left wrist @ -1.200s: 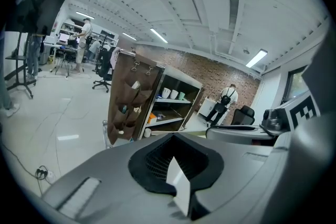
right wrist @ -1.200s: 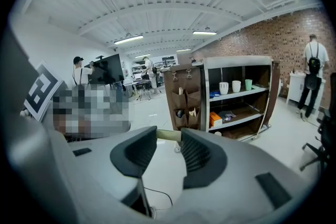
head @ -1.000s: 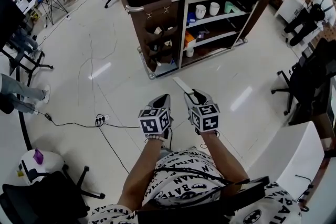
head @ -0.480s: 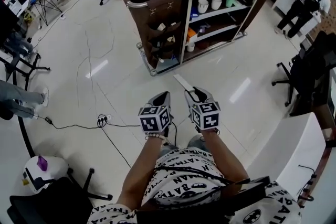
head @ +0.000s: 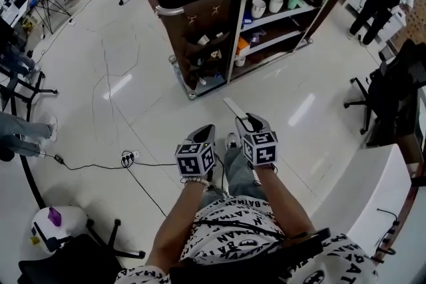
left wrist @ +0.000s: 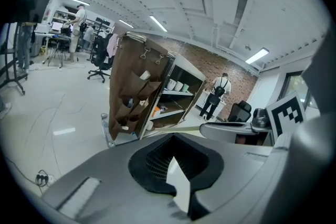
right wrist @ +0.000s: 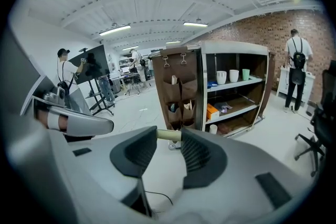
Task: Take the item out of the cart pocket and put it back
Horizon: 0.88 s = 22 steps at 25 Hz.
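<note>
Colour first: the item (head: pixel 232 106) is pale cream, a thin flat strip with a plain surface, seen end-on in the right gripper view as a short cream bar. One such item shows. It sits at the tips of the right gripper (head: pixel 243 120), whose jaws stand partly apart and clamp it between their dark pads, at the middle of the head view, above the white floor (head: pixel 133 90) and well apart from the cart (head: pixel 200 16) at upper middle. Two grippers show; the left gripper (head: pixel 205 134) has its jaws together on nothing. One brown cart carries pockets (head: pixel 208 43) on its side and three cups (head: pixel 256 8) on a shelf, two white and one green.
</note>
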Tool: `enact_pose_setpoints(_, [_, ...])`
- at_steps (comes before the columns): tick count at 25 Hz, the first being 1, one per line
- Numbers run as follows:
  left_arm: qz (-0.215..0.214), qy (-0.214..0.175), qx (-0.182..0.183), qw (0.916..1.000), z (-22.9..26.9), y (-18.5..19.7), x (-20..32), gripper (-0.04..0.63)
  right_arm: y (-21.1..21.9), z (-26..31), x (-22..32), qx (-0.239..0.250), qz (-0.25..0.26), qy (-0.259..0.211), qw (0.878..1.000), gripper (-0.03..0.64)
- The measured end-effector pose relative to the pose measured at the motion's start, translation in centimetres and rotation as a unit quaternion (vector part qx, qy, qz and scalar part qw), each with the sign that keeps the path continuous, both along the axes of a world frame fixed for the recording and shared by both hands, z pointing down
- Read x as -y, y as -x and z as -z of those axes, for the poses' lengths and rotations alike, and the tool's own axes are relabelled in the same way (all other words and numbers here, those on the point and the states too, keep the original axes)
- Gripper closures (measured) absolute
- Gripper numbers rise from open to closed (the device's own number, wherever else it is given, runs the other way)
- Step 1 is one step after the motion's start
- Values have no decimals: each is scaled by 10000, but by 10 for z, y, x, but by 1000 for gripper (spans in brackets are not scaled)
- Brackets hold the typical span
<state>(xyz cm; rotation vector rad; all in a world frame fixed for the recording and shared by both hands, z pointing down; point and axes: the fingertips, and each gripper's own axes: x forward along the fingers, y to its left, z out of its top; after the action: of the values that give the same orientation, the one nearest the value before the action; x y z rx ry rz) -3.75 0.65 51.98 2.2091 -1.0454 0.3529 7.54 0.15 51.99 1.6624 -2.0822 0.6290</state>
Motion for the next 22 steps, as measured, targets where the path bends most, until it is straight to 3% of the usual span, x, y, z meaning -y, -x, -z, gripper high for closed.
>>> enact_pose_setpoints(15, [654, 324, 144, 9972, -65, -43, 165, 592, -35, -99, 212, -287, 788, 601, 9947, 460])
enact_pose_setpoints(22, [1105, 662, 162, 9915, -110, -50, 213, 592, -37, -164, 275, -299, 911, 958, 9908, 460])
